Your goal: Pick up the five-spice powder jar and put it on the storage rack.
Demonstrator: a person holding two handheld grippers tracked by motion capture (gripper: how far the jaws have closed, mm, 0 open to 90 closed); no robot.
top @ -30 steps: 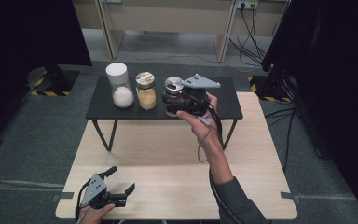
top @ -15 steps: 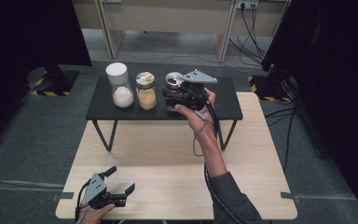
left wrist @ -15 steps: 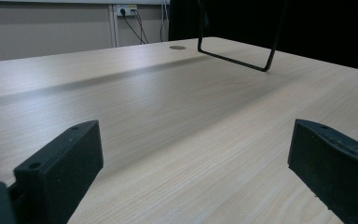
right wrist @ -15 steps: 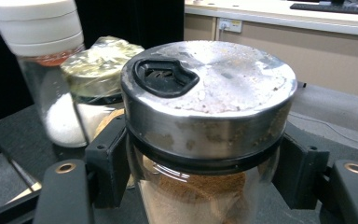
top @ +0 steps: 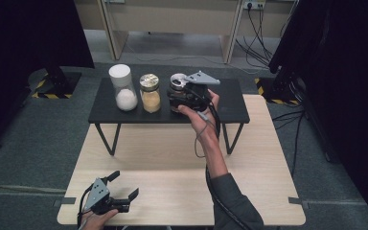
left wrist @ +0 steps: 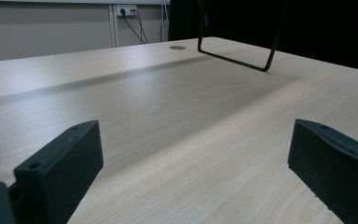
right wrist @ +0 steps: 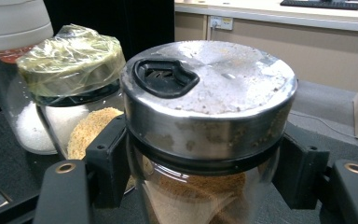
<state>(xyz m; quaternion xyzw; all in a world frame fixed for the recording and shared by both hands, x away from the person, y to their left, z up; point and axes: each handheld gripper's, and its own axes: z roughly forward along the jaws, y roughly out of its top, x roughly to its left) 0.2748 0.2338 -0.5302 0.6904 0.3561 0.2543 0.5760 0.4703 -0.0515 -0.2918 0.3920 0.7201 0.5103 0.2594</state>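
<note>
A glass jar with a steel lid point(right wrist: 209, 93) and brown granules inside sits between my right gripper's point(right wrist: 200, 168) jaws, which are shut on the glass just under the lid. In the high view the right gripper point(top: 184, 98) holds this steel-lidded jar point(top: 177, 80) upright at the low black shelf point(top: 230, 108); whether its base touches the shelf I cannot tell. Beside it stand a jar of tan powder with a plastic-wrapped lid point(top: 149, 93) and a white-lidded jar of white powder point(top: 120, 88). My left gripper point(top: 120, 188) rests open near the wooden table's front left corner, nothing between its jaws point(left wrist: 191, 163).
The black shelf stands on thin wire legs point(left wrist: 242, 51) at the back of the light wooden table point(top: 172, 167). Dark curtains hang at both sides, and cables lie on the floor at the far right point(top: 268, 43).
My right gripper has carried the steel-lidded jar a little to the left, closer to the tan powder jar. The left gripper has stayed where it was.
</note>
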